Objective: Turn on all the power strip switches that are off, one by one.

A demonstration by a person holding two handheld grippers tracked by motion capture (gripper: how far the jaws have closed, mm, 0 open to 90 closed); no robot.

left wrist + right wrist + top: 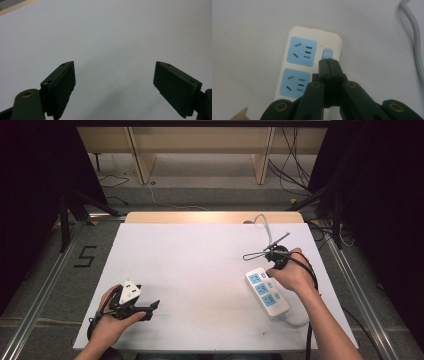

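A: On the left, my left gripper rests near the table's front edge, jaws spread wide, nothing between them.

B: And the right?

A: My right gripper is clenched, tips at the power strip's blue switch, possibly touching it.
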